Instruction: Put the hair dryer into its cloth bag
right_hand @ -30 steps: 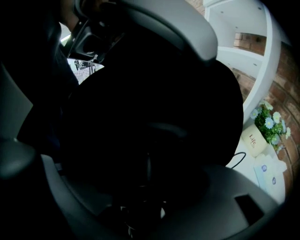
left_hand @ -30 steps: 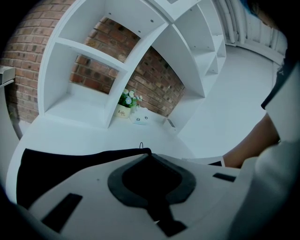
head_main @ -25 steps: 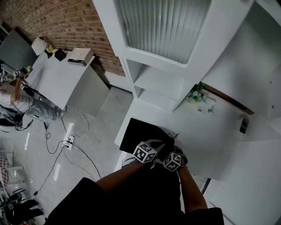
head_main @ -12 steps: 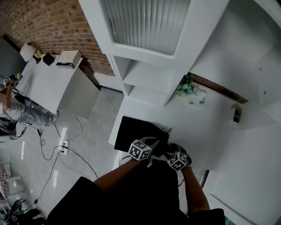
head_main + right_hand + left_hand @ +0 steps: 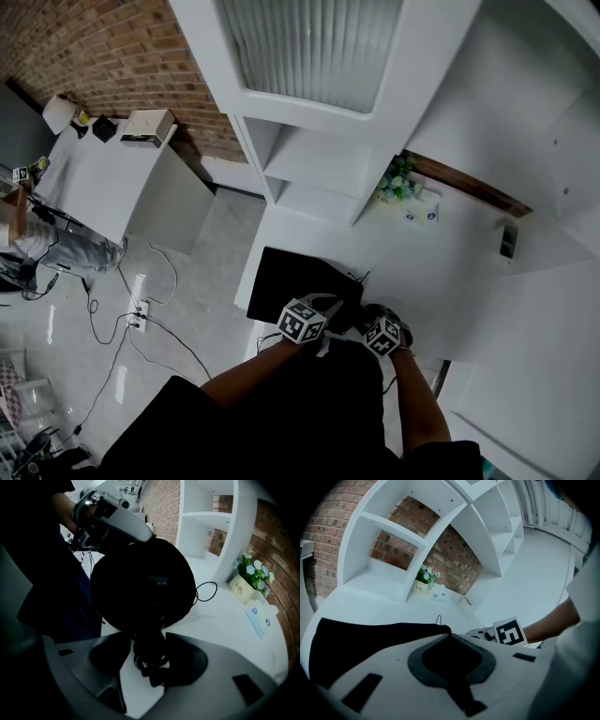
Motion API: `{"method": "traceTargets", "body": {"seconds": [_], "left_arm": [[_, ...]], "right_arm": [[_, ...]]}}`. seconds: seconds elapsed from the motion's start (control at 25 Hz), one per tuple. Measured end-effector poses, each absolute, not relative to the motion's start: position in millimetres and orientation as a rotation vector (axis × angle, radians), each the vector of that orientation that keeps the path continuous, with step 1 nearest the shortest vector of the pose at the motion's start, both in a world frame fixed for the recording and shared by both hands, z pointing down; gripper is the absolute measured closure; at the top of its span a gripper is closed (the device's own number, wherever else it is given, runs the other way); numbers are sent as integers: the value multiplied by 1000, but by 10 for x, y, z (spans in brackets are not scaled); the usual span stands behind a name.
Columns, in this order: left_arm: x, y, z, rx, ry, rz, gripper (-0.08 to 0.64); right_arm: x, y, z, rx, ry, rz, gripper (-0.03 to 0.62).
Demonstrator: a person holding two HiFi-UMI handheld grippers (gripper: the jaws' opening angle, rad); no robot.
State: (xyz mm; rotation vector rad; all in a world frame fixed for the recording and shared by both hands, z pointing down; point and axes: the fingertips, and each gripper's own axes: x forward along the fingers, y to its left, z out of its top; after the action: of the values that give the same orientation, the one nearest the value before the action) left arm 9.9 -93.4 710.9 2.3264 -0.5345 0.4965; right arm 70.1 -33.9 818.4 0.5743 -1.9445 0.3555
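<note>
**Cord bundle next, bag rim held**

Nearest, the right hand-held gripper [image 5: 147, 641] has its jaws apart. They've just been closing, with the coiled cord [image 5: 150, 657] between them, not clearly pinched. That cord looks springy and loose, so take the whole bundle mid-coil. Beyond it the bag [image 5: 140, 569] bulges at the near-left corner of the bench [image 5: 225, 625]. The dryer is apparently inside, its body unseen. The left hand-held gripper [image 5: 449, 635] is clamped on the bag's soft, floppy rim. A plant [image 5: 248, 573] stands at the far edge.
</note>
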Motion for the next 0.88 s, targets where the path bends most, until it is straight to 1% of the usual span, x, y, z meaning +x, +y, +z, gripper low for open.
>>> {"method": "traceTargets", "body": {"seconds": [0.32,0.88], "left_arm": [[65,-941,7106,2334,-529,503,529],[62,-886,7153,2297,-486,461,529]], "right_arm": [[674,-348,8092,542,-1941,315,356],[334,-586,7941,501,-2007,201,360]]}}
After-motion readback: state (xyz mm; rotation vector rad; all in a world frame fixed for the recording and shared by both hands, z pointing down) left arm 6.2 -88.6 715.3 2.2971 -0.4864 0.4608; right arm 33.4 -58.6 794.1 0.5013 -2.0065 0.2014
